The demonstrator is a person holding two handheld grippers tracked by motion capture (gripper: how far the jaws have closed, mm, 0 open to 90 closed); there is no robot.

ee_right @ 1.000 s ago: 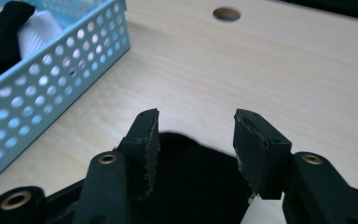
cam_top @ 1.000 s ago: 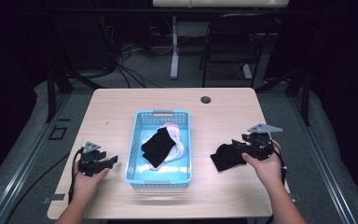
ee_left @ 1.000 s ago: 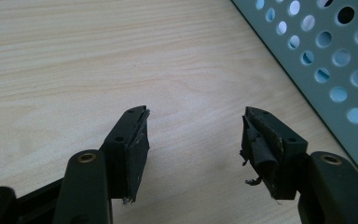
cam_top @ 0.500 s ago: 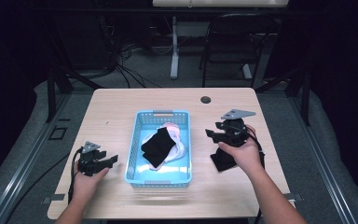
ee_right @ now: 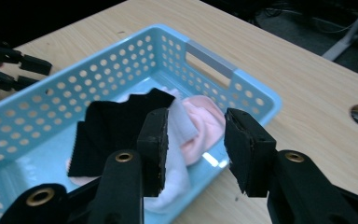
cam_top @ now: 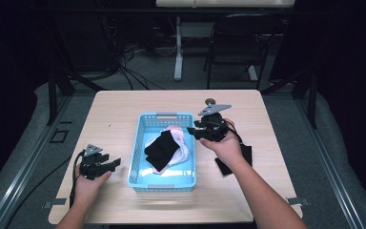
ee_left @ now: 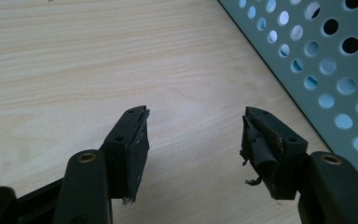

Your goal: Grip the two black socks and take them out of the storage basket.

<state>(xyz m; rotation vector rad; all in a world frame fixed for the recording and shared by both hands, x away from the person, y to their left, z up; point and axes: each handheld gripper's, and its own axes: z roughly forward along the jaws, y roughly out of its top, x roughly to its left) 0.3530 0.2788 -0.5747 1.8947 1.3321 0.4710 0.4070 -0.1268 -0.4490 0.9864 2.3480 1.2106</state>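
basket (cam_top: 138, 143) holds black cloth (cam_top: 159, 150) | right gripper (cam_top: 190, 132) over basket's right rim, jaws wide, empty | left gripper (cam_top: 116, 162) left of basket, jaws wide

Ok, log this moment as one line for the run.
left claw: open, on table | right claw: open, empty, over basket edge | black cloth: in basket | black piece: on table

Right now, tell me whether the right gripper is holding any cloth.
No: in the right gripper view the right gripper is open and bare above the blue basket.
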